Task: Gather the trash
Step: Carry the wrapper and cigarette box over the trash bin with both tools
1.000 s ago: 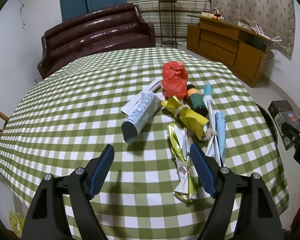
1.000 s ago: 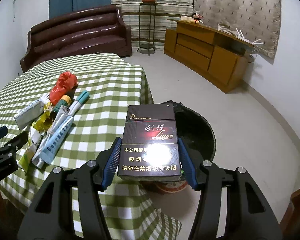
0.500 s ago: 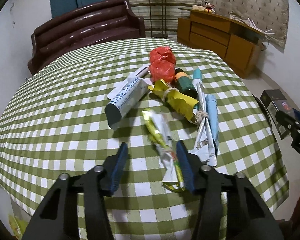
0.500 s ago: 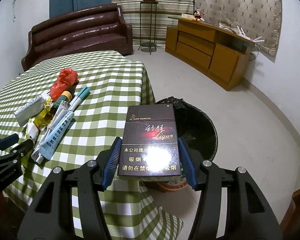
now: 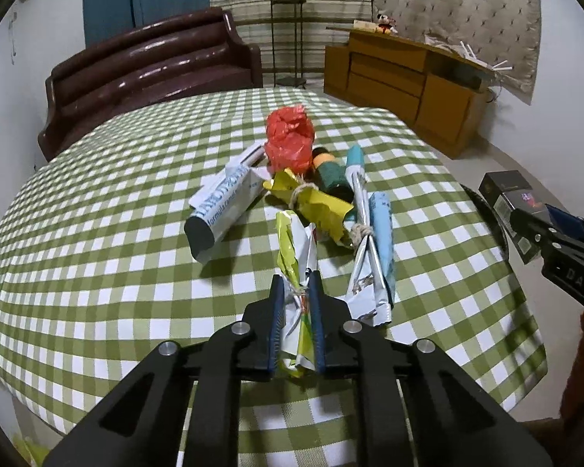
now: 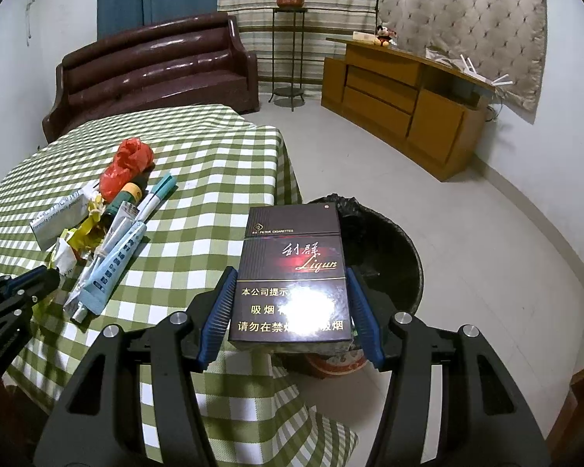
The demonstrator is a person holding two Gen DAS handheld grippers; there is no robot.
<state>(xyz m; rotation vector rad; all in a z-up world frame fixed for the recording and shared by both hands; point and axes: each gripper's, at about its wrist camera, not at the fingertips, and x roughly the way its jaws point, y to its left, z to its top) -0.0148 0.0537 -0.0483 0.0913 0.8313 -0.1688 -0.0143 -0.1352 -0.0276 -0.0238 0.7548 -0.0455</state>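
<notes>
My left gripper (image 5: pixel 296 284) is shut on a crumpled yellow and silver wrapper (image 5: pixel 294 249) that lies on the green checked table (image 5: pixel 97 233). Beyond it lie a white box (image 5: pixel 224 204), a red plastic bag (image 5: pixel 289 140), a yellow wrapper (image 5: pixel 315 204), a small green bottle (image 5: pixel 331 175) and tied toothpaste tubes (image 5: pixel 373 233). My right gripper (image 6: pixel 290 286) is shut on a dark cigarette pack (image 6: pixel 294 272), held beside the table edge in front of a black-lined trash bin (image 6: pixel 385 249). The pack also shows in the left wrist view (image 5: pixel 510 202).
A brown sofa (image 5: pixel 152 89) stands behind the table. A wooden cabinet (image 6: pixel 401 97) stands along the right wall, and a plant stand (image 6: pixel 290 39) at the back. The bin stands on the pale tiled floor (image 6: pixel 486 272) just off the table's right edge.
My left gripper moved forward and closed from wide open onto the yellow and silver wrapper. My right gripper kept hold of the cigarette pack and shifted slightly towards the bin.
</notes>
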